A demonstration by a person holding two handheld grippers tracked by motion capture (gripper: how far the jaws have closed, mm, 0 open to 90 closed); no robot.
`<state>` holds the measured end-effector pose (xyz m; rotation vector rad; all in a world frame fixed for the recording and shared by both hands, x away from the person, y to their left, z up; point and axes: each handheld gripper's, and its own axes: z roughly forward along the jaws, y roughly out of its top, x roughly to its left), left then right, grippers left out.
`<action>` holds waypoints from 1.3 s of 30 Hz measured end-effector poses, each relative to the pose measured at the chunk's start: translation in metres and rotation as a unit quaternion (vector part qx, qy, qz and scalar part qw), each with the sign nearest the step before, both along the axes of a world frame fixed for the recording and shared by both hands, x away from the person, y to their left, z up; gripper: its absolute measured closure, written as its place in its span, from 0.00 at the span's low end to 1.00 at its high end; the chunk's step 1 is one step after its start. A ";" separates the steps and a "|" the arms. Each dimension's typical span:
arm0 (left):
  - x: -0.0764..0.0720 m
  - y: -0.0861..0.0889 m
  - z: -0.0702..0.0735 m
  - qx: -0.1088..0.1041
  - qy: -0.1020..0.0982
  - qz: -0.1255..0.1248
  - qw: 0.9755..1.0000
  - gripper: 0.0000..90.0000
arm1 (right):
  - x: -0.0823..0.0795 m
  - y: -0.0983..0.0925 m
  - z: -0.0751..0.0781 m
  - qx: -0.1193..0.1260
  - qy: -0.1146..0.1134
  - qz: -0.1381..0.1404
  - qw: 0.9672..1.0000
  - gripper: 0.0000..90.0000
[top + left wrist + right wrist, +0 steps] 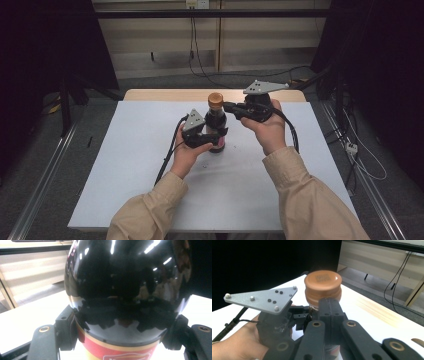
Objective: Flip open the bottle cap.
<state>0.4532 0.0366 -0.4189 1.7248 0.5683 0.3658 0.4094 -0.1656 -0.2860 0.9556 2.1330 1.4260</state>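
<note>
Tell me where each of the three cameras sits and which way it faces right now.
High view: above the person's side, looking forward and down at the table; both sleeves, hands and grippers show.
Left gripper view: on the left gripper, looking level at the dark bottle it clamps.
Right gripper view: on the right gripper, shut just below the brown cap; the left hand shows.
All three views share the bottle.

No legible text on bottle

I'm watching from above, looking forward and down over the tabletop; both tool cameras are riding close, sharing the dark bottle at frame centre.
</note>
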 end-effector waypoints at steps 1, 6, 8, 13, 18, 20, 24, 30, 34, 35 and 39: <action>0.000 0.000 -0.001 -0.005 0.001 0.002 1.000 0.33 | 0.001 0.000 0.001 -0.002 0.001 0.001 1.000 1.00; 0.001 0.000 -0.001 -0.004 0.003 0.002 1.000 0.33 | 0.003 0.002 0.003 -0.007 0.003 0.001 1.000 1.00; 0.000 0.000 -0.001 -0.003 0.000 0.004 1.000 0.33 | 0.004 0.002 0.004 -0.006 0.004 -0.001 1.000 1.00; -0.001 -0.001 0.000 0.002 -0.003 0.005 1.000 0.33 | 0.004 0.000 0.004 -0.005 0.001 -0.006 1.000 1.00; -0.002 -0.001 0.001 0.006 0.002 0.008 1.000 0.33 | 0.003 0.002 0.004 -0.008 0.001 -0.002 1.000 1.00; -0.002 0.000 0.002 0.011 0.000 0.006 1.000 0.33 | 0.003 0.002 0.004 -0.010 0.000 -0.005 1.000 1.00; -0.002 -0.001 0.002 0.011 0.000 0.008 1.000 0.33 | 0.003 0.002 0.004 -0.010 -0.001 -0.006 1.000 1.00; -0.003 -0.002 0.004 0.020 0.003 0.012 1.000 0.34 | 0.003 0.002 0.004 -0.014 0.001 -0.006 1.000 1.00; -0.004 -0.001 0.005 0.023 0.003 0.012 1.000 0.34 | 0.004 0.001 0.005 -0.014 0.002 -0.004 1.000 1.00; -0.004 -0.001 0.005 0.022 0.004 0.012 1.000 0.34 | 0.004 0.001 0.006 -0.013 0.003 -0.001 1.000 1.00; -0.004 -0.001 0.005 0.024 0.004 0.013 1.000 0.35 | 0.004 0.003 0.008 -0.022 0.002 0.000 1.000 1.00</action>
